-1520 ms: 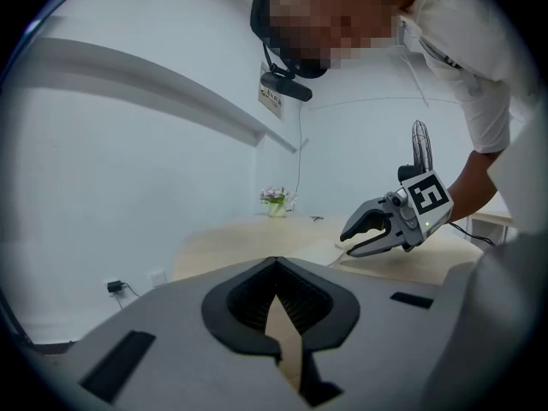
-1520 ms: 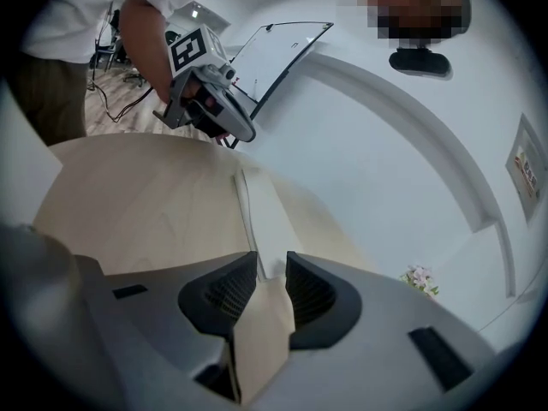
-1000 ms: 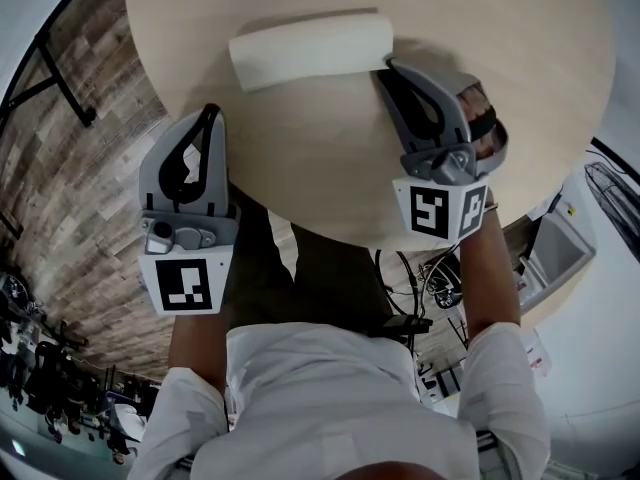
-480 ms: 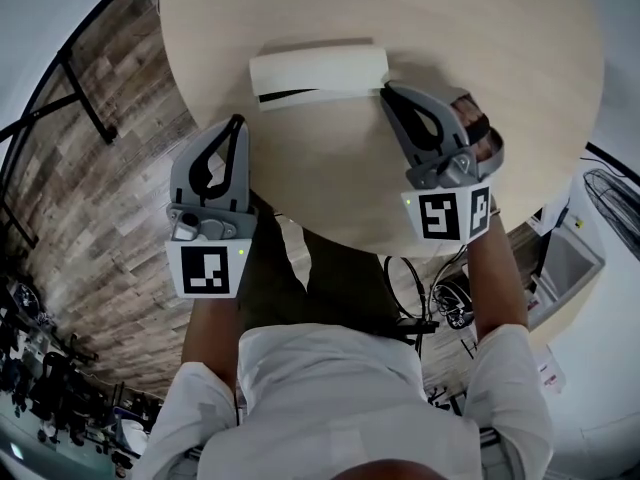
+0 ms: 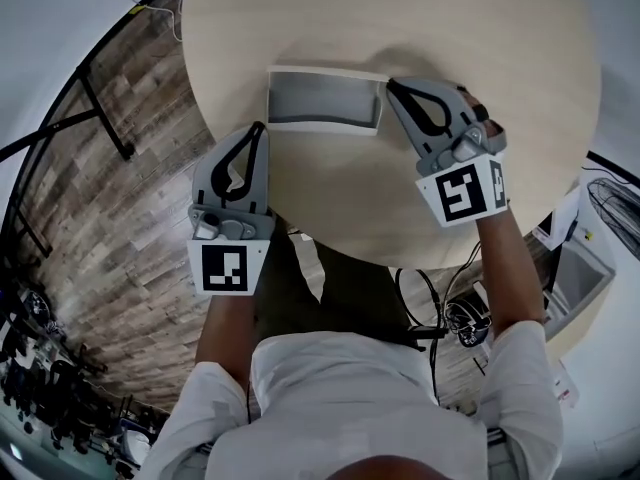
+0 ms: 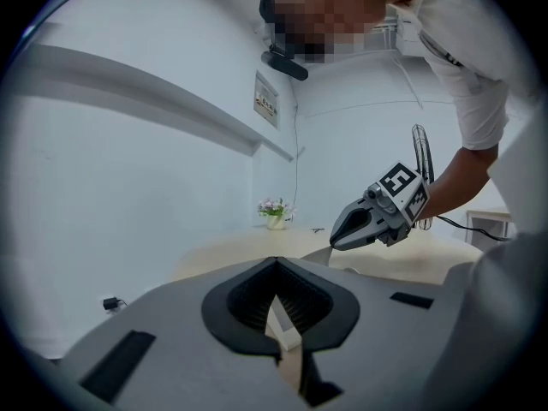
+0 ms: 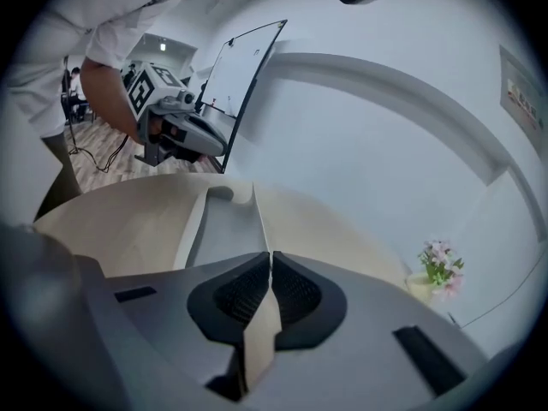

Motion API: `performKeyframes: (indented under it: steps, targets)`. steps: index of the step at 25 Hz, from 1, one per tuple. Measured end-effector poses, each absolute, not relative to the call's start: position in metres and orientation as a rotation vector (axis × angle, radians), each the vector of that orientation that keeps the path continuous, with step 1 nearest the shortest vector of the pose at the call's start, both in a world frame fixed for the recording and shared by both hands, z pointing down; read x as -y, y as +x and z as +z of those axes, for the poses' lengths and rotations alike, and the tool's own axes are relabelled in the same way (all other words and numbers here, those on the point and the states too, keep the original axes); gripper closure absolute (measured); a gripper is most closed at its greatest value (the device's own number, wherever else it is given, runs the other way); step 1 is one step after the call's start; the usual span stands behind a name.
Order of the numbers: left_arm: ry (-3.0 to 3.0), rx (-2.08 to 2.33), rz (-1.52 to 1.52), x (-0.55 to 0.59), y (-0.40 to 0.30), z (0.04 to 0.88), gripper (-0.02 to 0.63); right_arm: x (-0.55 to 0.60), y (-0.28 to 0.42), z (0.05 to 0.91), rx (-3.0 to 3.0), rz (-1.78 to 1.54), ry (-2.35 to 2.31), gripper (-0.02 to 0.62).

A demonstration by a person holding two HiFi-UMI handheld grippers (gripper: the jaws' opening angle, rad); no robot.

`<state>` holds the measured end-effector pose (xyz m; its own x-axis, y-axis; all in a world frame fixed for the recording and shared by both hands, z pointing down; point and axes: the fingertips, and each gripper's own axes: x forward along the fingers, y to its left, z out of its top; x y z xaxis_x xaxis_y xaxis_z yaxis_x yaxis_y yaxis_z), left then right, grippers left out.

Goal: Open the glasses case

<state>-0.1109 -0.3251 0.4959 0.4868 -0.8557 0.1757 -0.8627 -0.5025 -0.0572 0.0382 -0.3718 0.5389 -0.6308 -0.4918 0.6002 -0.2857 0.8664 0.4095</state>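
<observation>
We see a round, pale wood-grain table (image 5: 350,198) over a plank floor (image 5: 90,218). The case (image 5: 325,98) lies open at the upper centre of the head view, a long shallow tray with a white shell and smooth grey lining. The right gripper (image 5: 390,84) covers its right end, jaws closed on the rim there. The left gripper (image 5: 262,128) sits just beside the case's lower left corner, jaws together and empty. Each cube (image 5: 228,268) shows 1 black-and-white square marker. A flower pot (image 7: 438,268) stands at the right of the right gripper view. The wall sign (image 6: 267,101) is too small to read.
</observation>
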Motion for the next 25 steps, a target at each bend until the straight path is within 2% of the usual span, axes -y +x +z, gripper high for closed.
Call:
performKeyframes:
  steps: [7,12,18,21,25]
  targets:
    - [2.698,1.529,0.319,0.33,-0.103,0.5,0.594,0.391,0.043,0.543,2.437,0.066,0.642,0.565]
    - [2.707,1.536,0.294,0.33,-0.1,0.498,0.594,0.399,0.043,0.544,2.434,0.112,0.601,0.565]
    - [2.704,1.534,0.31,0.328,-0.103,0.501,0.594,0.399,0.041,0.544,2.422,-0.002,0.587,0.562]
    - [2.718,1.531,0.303,0.324,-0.107,0.492,0.594,0.393,0.043,0.533,2.422,-0.03,0.612,0.519]
    - [2.719,1.514,0.311,0.317,-0.121,0.472,0.594,0.377,0.046,0.494,2.445,-0.035,0.745,0.52]
